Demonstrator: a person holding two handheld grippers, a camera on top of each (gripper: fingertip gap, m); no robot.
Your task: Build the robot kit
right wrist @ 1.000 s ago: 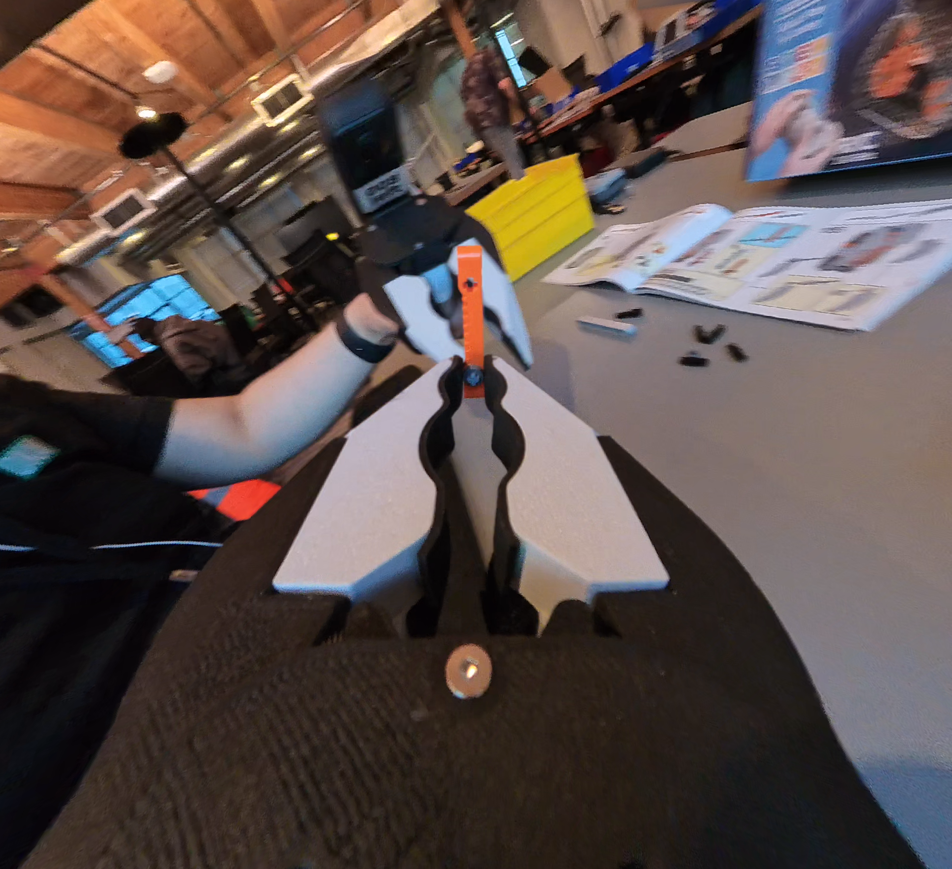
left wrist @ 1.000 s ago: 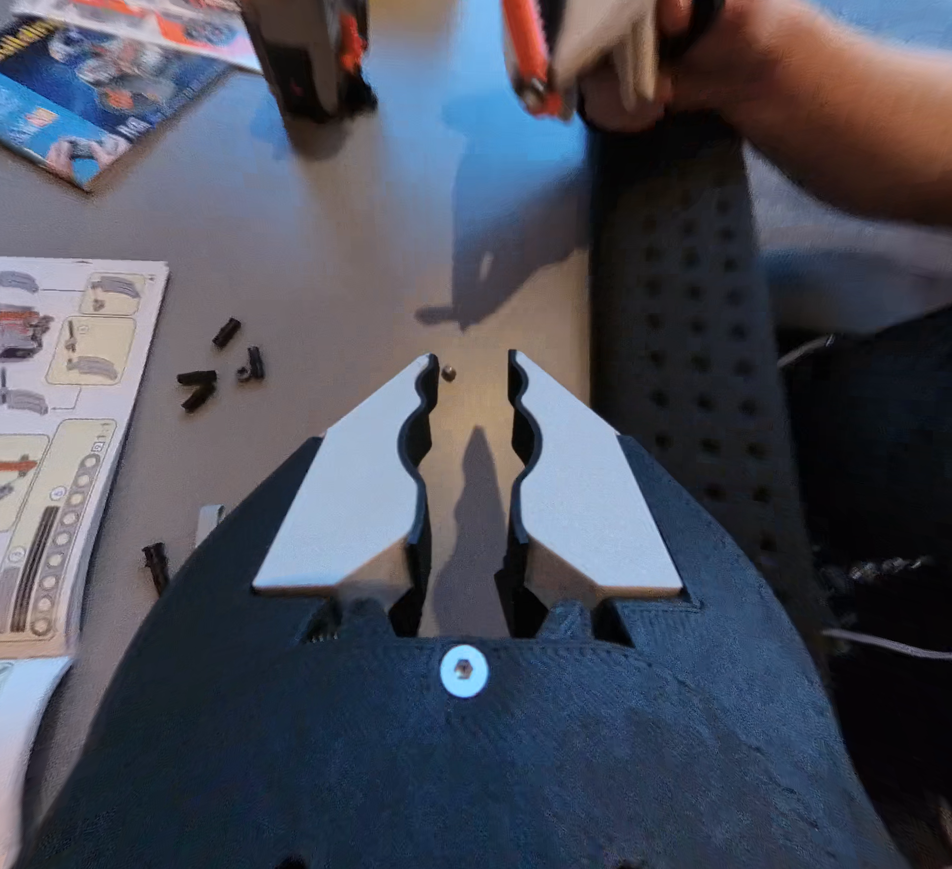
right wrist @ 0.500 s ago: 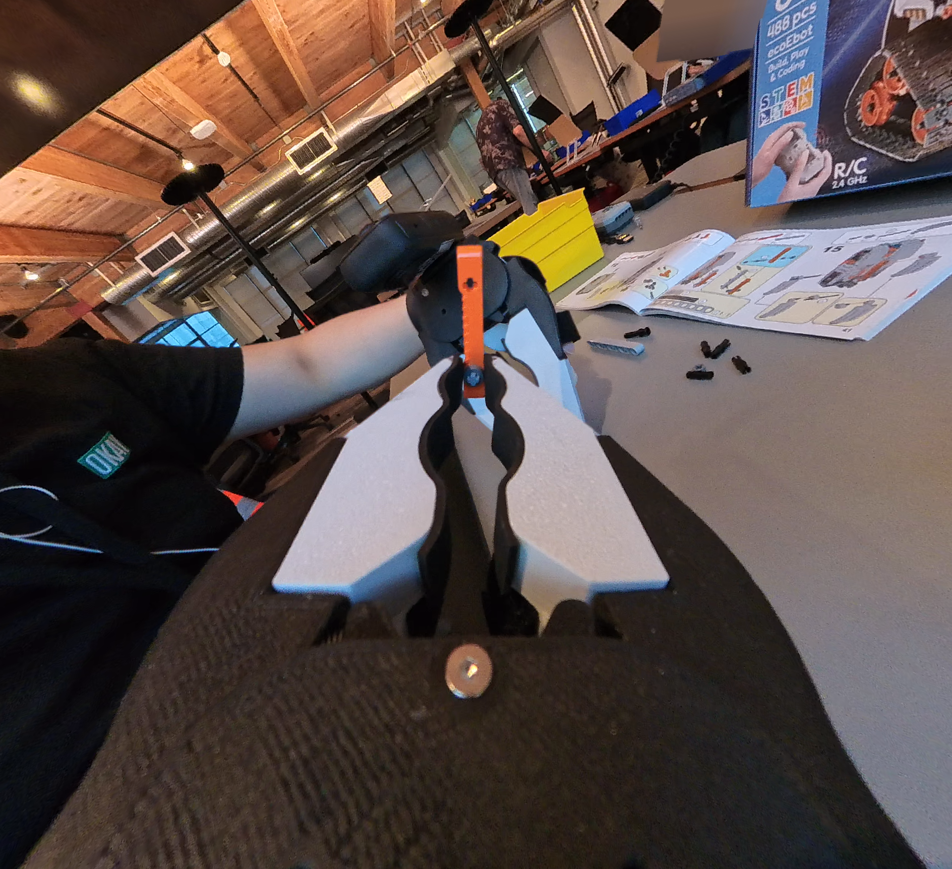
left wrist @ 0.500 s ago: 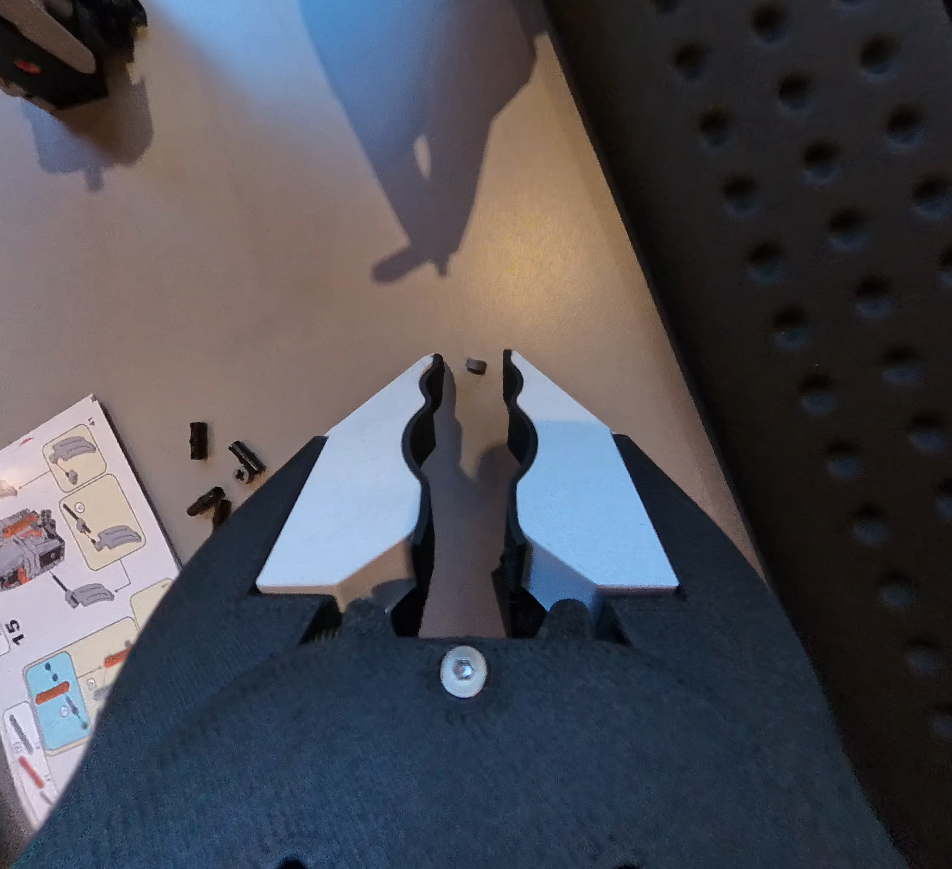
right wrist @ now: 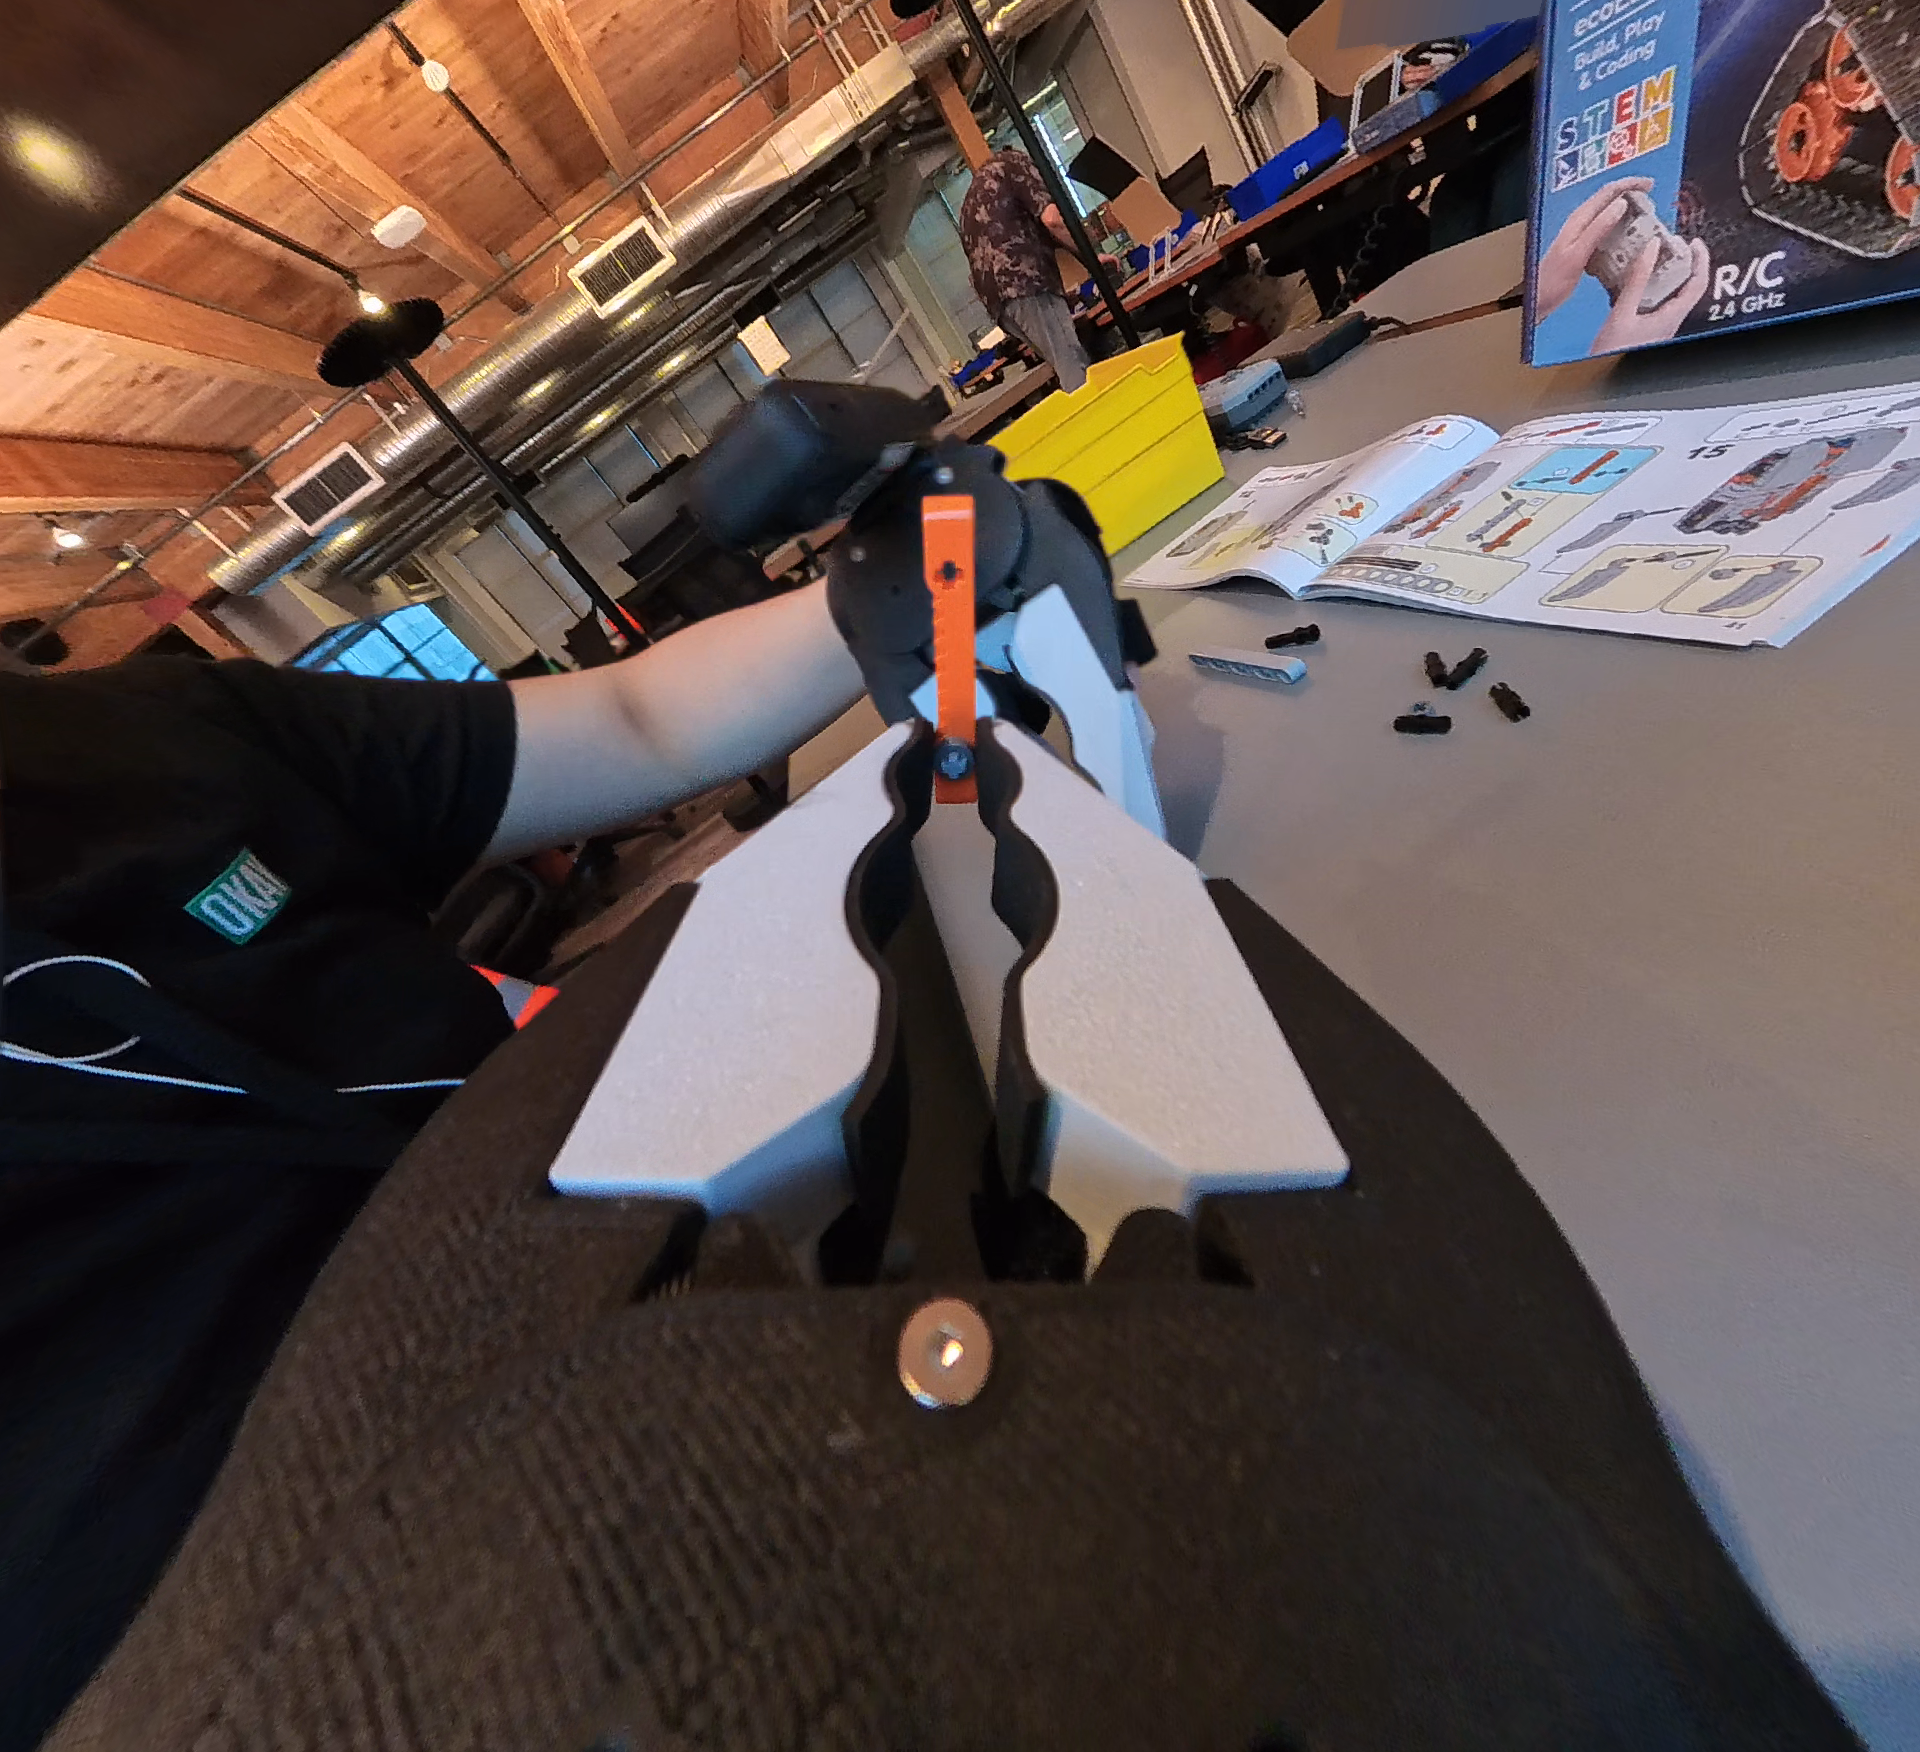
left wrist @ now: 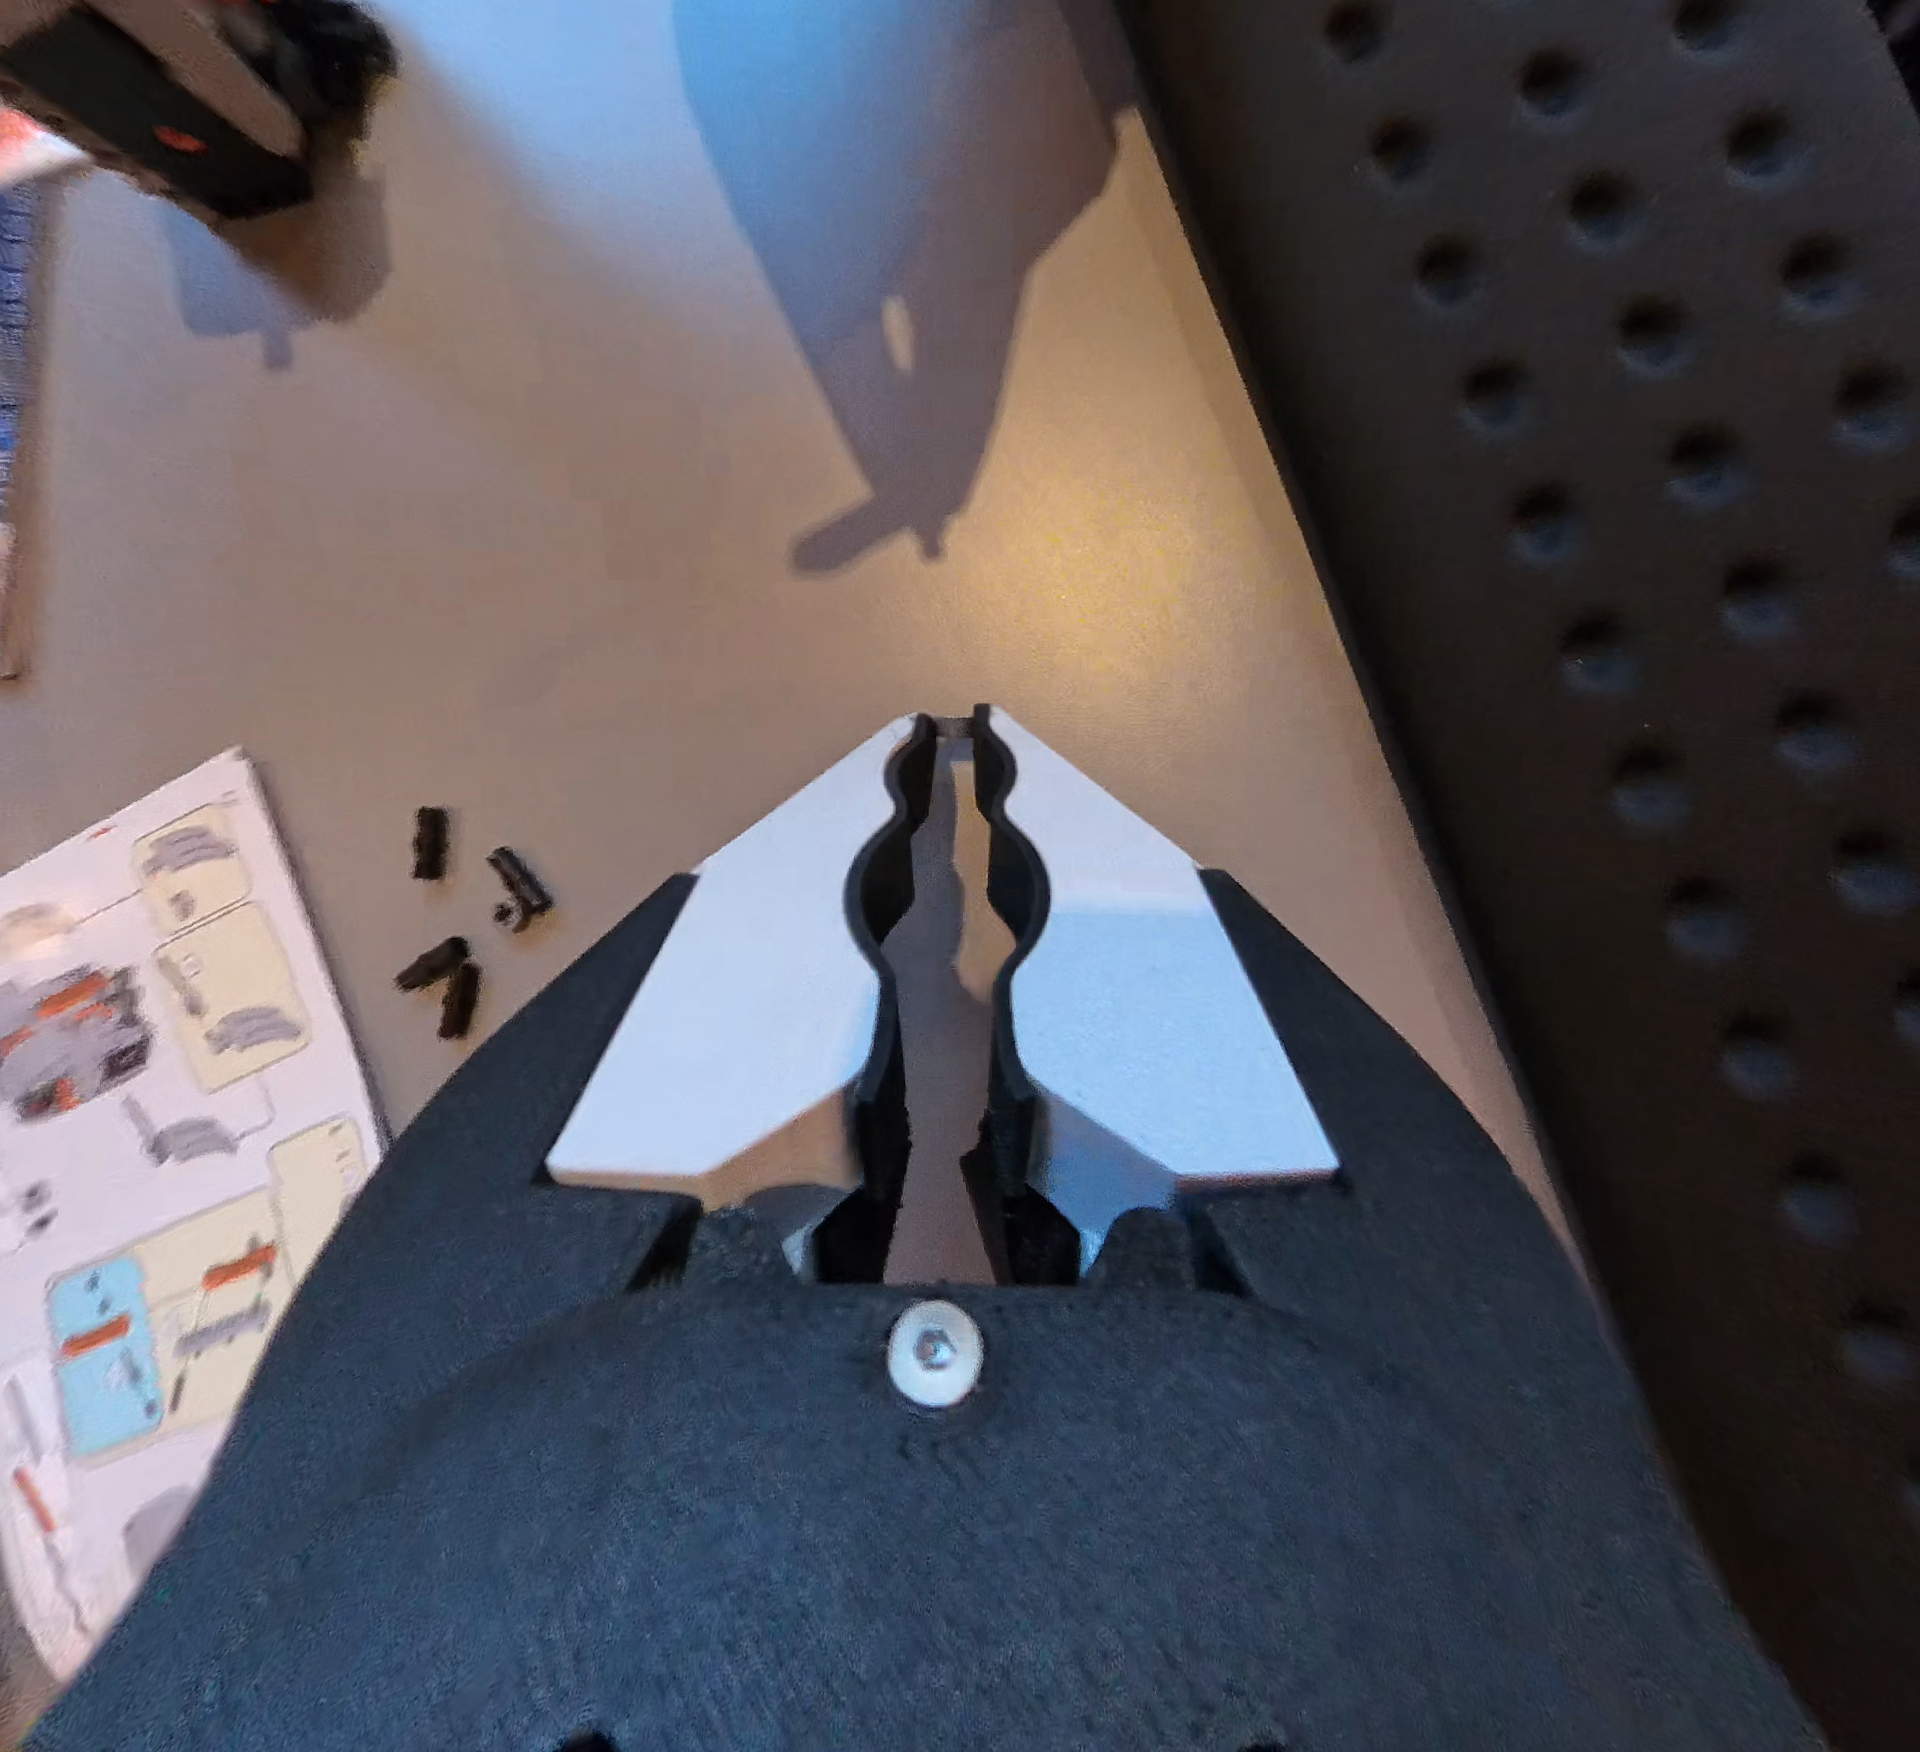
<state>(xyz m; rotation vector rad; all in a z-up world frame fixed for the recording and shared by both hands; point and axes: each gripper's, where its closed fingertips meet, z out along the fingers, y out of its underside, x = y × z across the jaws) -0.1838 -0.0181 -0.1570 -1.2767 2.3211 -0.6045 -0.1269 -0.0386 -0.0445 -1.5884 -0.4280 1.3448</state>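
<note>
In the left wrist view my left gripper points down at the grey table. It is shut on a small dark piece, which spans the gap between the two fingertips. In the right wrist view my right gripper is shut on the lower end of an orange beam, which stands upright with a dark pin in its bottom hole. The left gripper shows just behind the beam, held by a hand, with its fingers down at the table.
Several loose black pins lie beside an open instruction booklet. A partly built black and orange model is at far left. A black perforated chair borders the table. A grey beam, yellow bin and blue box stand farther off. The gap from one gripper's tips to the other's is roughly 12 cm.
The left jaws closed on the small dark piece that lay on the table between their tips. The right gripper kept hold of the orange beam and barely moved.
</note>
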